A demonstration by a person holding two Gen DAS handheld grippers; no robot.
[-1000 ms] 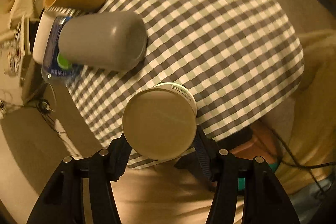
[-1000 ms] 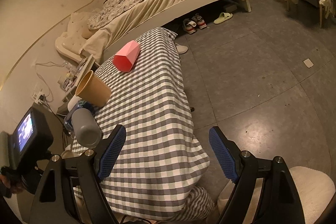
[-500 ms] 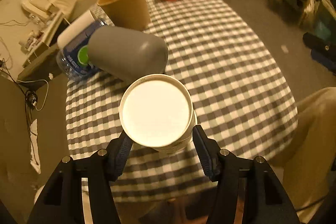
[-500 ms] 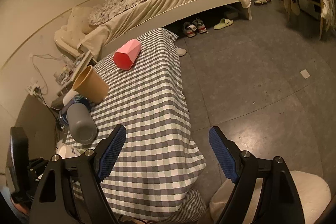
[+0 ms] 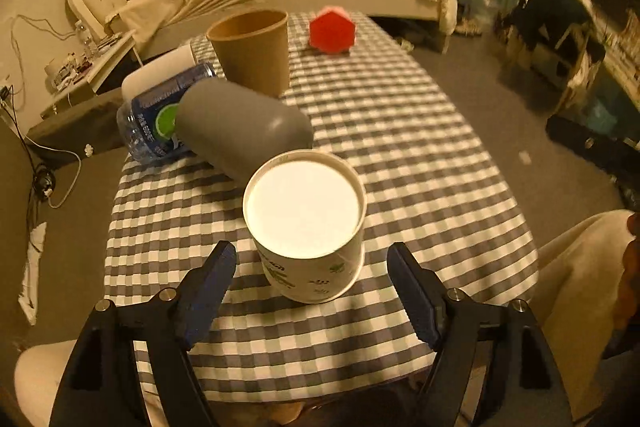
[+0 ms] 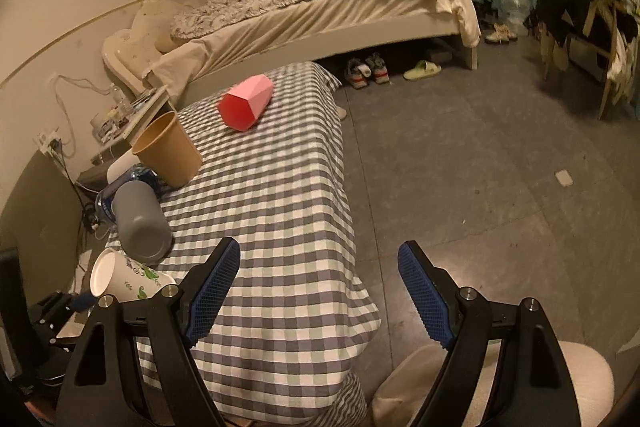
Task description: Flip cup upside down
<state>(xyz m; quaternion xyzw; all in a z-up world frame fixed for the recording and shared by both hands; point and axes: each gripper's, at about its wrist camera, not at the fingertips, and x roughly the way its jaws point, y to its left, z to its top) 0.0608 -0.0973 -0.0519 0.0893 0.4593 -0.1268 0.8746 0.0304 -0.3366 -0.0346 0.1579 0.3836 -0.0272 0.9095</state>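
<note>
A white paper cup with green print [image 5: 308, 227] stands upside down on the checked tablecloth [image 5: 420, 163], its flat base facing up. My left gripper [image 5: 310, 267] is open, with one finger on each side of the cup and a gap to both. The cup also shows in the right wrist view [image 6: 128, 277] at the table's near left edge. My right gripper [image 6: 318, 275] is open and empty, held above the table's near right edge and the floor.
A grey cup [image 5: 240, 131] lies on its side just behind the paper cup. A water bottle [image 5: 156, 115] lies beside it, a brown paper cup [image 5: 252, 51] stands upright, and a red faceted cup [image 5: 332, 31] lies at the far end. A bed [image 6: 320, 7] stands behind the table.
The left gripper tilted up from looking down at the table, set the inverted cup on the cloth and opened its fingers away from it. The right gripper stayed open and shifted slightly.
</note>
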